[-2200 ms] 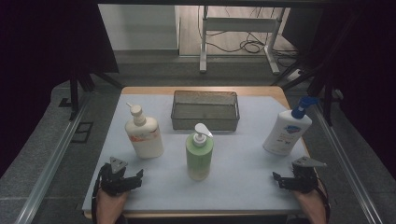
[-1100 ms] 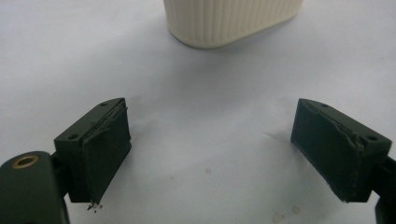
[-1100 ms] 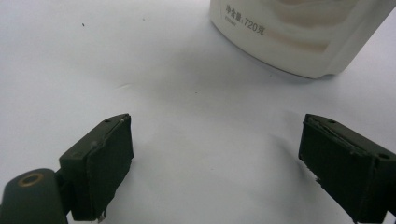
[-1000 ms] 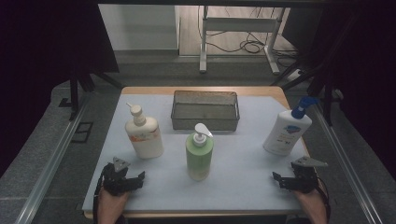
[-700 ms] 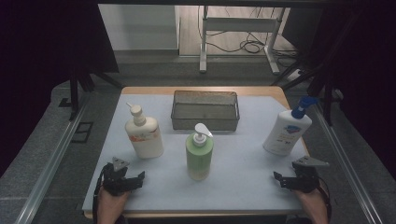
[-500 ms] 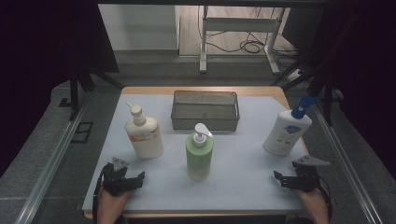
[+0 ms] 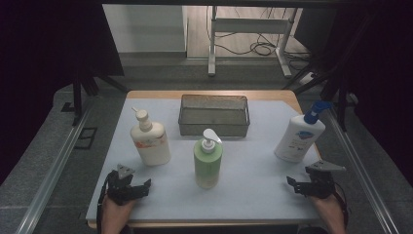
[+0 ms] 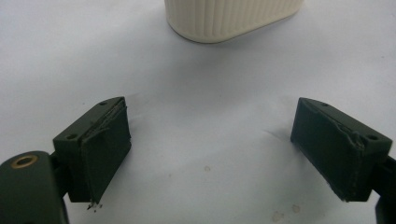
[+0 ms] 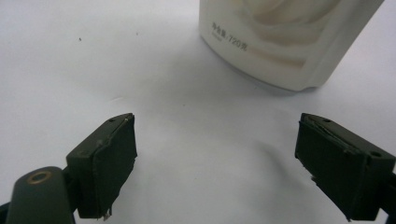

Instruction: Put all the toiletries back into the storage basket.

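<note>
White cloth (image 7: 253, 175) covers the wooden table (image 7: 214, 94), and on it, going from largest to smallest, stand a wire basket (image 7: 214, 115), three pump bottles and two hand-held grippers. The basket sits empty at the far middle, its long axis running across the table.

The white bottle (image 7: 298, 139) with the blue pump stands at the right, leaning slightly, its nozzle turned toward the right edge; a blue label is on its front but cannot be read from the high view. In the right gripper view its base (image 9: 289, 42) shows small printed characters ending in "720", the rest too blurred to make out.

The cream bottle (image 7: 150, 142) stands upright at the left, its nozzle pointing left and away, with an orange-patterned label that is illegible. Its ribbed base (image 8: 233, 18) appears just ahead in the left gripper view.

The green bottle (image 7: 208, 162) stands upright at the near middle, its white nozzle pointing right; no writing can be read on it.

The left gripper (image 7: 141, 185) rests at the near left corner, just before the cream bottle, jaws spread wide with nothing between them. The right gripper (image 7: 292, 183) rests at the near right, just before the white bottle, jaws likewise wide and holding nothing.
</note>
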Action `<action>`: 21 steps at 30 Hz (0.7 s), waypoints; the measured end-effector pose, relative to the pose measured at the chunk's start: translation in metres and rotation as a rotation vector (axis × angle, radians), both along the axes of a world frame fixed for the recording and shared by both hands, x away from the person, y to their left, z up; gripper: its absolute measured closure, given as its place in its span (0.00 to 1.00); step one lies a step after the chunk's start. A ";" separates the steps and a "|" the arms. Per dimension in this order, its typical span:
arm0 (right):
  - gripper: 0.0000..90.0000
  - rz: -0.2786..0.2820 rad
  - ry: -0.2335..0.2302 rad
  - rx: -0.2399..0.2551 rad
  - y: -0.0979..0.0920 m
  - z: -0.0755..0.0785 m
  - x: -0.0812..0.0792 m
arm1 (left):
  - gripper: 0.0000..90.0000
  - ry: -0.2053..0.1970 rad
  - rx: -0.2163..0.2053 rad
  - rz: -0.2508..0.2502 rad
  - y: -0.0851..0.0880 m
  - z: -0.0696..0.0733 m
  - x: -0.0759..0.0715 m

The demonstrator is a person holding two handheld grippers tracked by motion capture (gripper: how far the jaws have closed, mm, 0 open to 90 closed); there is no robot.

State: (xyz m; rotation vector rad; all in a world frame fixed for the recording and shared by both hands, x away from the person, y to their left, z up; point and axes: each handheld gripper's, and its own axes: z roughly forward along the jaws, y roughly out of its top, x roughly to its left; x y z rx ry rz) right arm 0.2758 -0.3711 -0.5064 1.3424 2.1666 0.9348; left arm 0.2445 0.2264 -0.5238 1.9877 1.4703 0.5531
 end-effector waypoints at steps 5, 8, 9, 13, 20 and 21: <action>0.16 -0.017 -0.010 0.007 -0.003 0.005 0.003 | 0.13 0.000 0.000 0.000 0.000 0.000 0.000; 0.16 -0.028 -0.010 0.011 -0.004 0.007 0.004 | 0.13 -0.001 0.000 0.001 0.000 0.000 0.000; 0.17 -0.030 -0.013 0.011 -0.005 0.008 0.005 | 0.13 0.000 0.000 0.001 0.000 0.000 0.000; 0.19 -0.046 -0.015 0.018 -0.008 0.011 0.008 | 0.13 -0.001 0.000 0.001 0.000 0.000 0.000; 0.35 -0.073 -0.010 0.095 -0.018 0.019 0.012 | 0.13 -0.002 0.000 0.003 0.000 0.000 0.000; 0.35 -0.078 -0.005 0.105 -0.019 0.020 0.013 | 0.13 -0.002 0.000 0.003 0.000 0.000 0.000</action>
